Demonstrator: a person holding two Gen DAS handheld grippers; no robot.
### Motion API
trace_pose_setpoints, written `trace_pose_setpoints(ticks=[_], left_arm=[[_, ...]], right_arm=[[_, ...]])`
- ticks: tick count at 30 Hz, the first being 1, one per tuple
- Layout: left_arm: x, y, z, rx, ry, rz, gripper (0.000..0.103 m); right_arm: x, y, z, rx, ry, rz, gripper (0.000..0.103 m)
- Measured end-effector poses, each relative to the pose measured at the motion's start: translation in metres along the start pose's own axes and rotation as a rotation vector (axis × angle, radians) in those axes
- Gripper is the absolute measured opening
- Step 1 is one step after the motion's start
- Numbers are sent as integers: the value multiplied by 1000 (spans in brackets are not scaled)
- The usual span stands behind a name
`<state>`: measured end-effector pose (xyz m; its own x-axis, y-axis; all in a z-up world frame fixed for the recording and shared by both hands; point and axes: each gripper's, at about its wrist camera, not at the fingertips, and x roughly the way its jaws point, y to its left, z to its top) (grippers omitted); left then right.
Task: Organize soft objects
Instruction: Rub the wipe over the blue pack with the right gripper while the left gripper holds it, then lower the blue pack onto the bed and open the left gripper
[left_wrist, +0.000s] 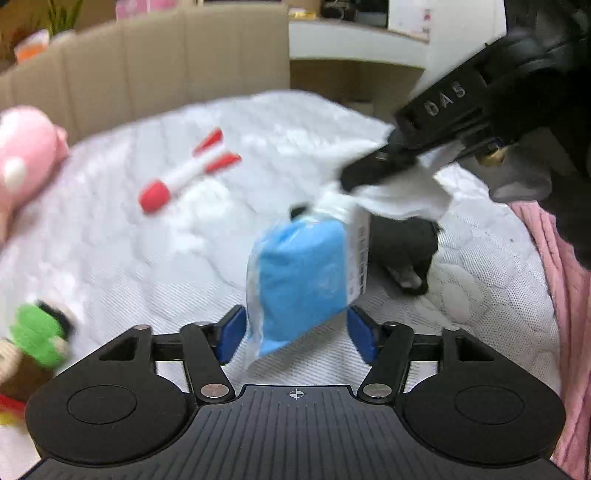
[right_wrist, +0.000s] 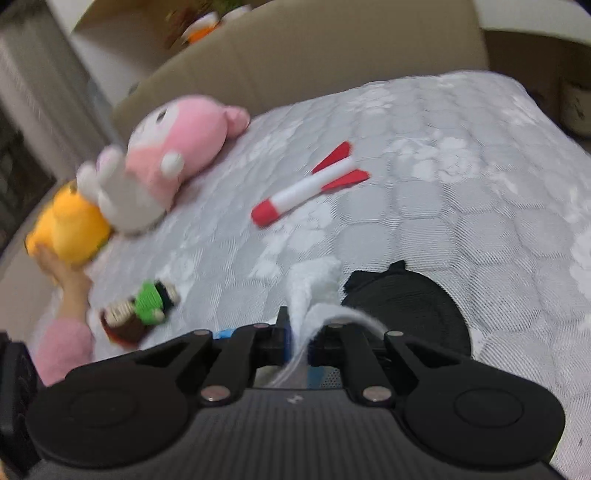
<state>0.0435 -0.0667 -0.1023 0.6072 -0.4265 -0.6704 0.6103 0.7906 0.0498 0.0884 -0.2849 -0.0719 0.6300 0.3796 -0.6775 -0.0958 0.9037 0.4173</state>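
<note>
Blue plush in clear bag (left_wrist: 303, 280) hangs over the bed (left_wrist: 147, 258) — my right gripper (left_wrist: 364, 175) is pinched tight on its white top so it dangles between my left gripper (left_wrist: 295, 334) jaws, spread wide, holding nothing — likely for a handover.

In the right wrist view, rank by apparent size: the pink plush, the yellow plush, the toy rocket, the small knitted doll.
1. pink plush, largest.
2. yellow plush, partly covered by the white plush rabbit.
3. toy rocket and knitted doll look about alike; the doll lies nearer the camera, so unranked.
</note>
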Motion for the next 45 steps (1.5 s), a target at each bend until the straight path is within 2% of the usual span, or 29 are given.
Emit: trace_pose_setpoints(ticks=[1,3,5,7,9,10,11,14,16,18,19,20,21,23,27,29,32,34,36,39,40,41,42,44,45], left_arm=[[-8,-4,0,65,-27,15,84],[-19,-21,-6,288,-99,47,93],[-25,-44,-21,569,-149,74,94],[-12,-62,-40,792,-137,122,94],[10,-63,-52,923,-114,162,94],[18,-59,-53,937,-112,179,94],[26,-54,-50,930,-107,194,94],[44,-37,-33,824,-63,190,94],[59,-22,-19,724,2,144,95],[65,-7,-5,603,28,84,95],[68,0,2,538,40,56,90],[68,8,11,457,46,37,84],[69,17,20,369,53,15,66],[66,43,38,85,71,-89,62],[55,84,40,-435,63,-355,55],[47,87,29,-584,66,-444,55],[47,86,14,-709,105,-472,57],[46,83,8,-704,128,-435,57],[44,81,3,-671,148,-383,57],[39,83,-4,-639,181,-316,57],[36,83,-4,-607,175,-291,57],[33,82,-3,-576,170,-266,57],[30,79,-1,-532,160,-240,59],[19,55,9,-334,114,-189,70],[16,40,13,-245,99,-186,78]], right_arm=[[-3,-7,1,24,-7,0,9],[-9,-18,1,64,-22,-14,9],[-11,-28,1,98,-30,-32,9],[-11,-34,0,134,-25,-28,9],[-13,-34,-3,136,-23,-18,10],[-14,-33,-5,127,-23,-17,10],[-16,-32,-8,117,-21,-15,10],[-16,-31,-14,110,6,-5,10],[-13,-32,-17,106,29,-6,11],[-9,-31,-20,103,43,-17,11],[-9,-30,-21,105,43,-16,11],[-8,-29,-23,107,42,-14,11],[-8,-27,-24,109,42,-13,11],[-10,-24,-24,100,34,-16,11],[-19,-22,-17,103,3,-10,11],[-24,-19,-11,119,-17,30,11],[-21,-5,-3,125,-17,146,11],[-9,6,-1,133,18,231,11],[9,19,-5,112,68,236,11],[25,37,-17,-57,100,94,11],[30,36,-22,-78,126,36,11],[29,31,-26,-81,134,16,11],[29,26,-30,-84,142,-3,11],[22,11,-37,-60,144,-43,11],[19,2,-38,-29,144,-49,11]])
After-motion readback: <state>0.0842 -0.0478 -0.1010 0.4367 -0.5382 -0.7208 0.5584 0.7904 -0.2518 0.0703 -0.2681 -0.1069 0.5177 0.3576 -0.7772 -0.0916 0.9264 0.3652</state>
